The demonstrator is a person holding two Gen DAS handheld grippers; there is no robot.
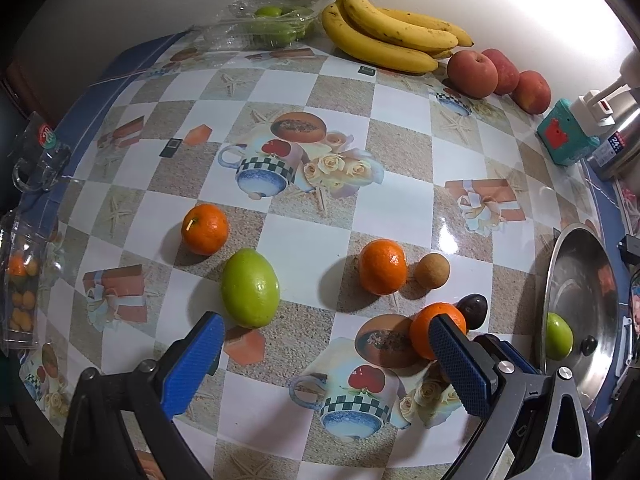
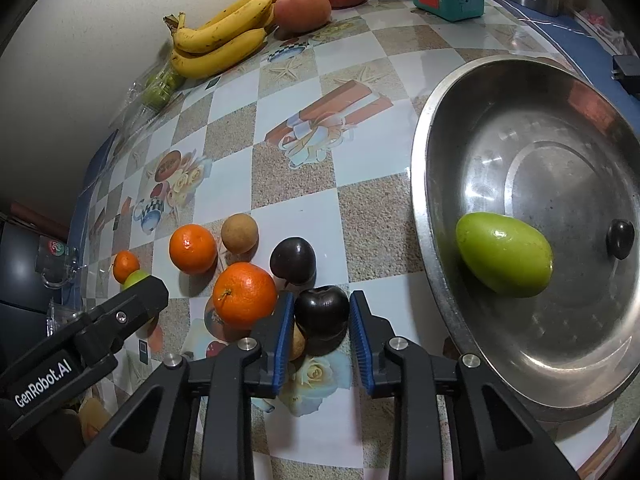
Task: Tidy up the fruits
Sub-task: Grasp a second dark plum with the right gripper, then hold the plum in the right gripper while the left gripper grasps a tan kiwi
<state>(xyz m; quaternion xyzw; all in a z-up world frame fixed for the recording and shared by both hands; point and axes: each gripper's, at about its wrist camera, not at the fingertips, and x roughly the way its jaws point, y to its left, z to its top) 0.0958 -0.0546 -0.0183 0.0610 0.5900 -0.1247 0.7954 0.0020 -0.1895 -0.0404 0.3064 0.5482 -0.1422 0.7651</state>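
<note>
My right gripper [image 2: 322, 297] points down over the table, shut on a dark plum [image 2: 322, 314] with a blue pad against each side. A small tan fruit [image 2: 297, 340] peeks out beneath it. Close by lie a second plum [image 2: 292, 260], a big orange [image 2: 244, 300], another orange [image 2: 193, 248] and a brown round fruit [image 2: 239, 233]. To the right, the steel bowl [image 2: 424, 184] holds a green fruit [image 2: 504, 258] and a small dark plum [image 2: 620, 238]. My left gripper [image 1: 326, 324] stands wide open above the cloth, a green fruit [image 1: 250, 288] just beyond its left finger.
Bananas [image 1: 388, 36], peaches [image 1: 472, 72] and a clear box of green fruit [image 1: 272, 24] line the back wall. A teal box [image 1: 564, 132] and a steel flask [image 1: 616, 136] stand at the back right. A glass mug [image 1: 36, 168] sits at the left table edge.
</note>
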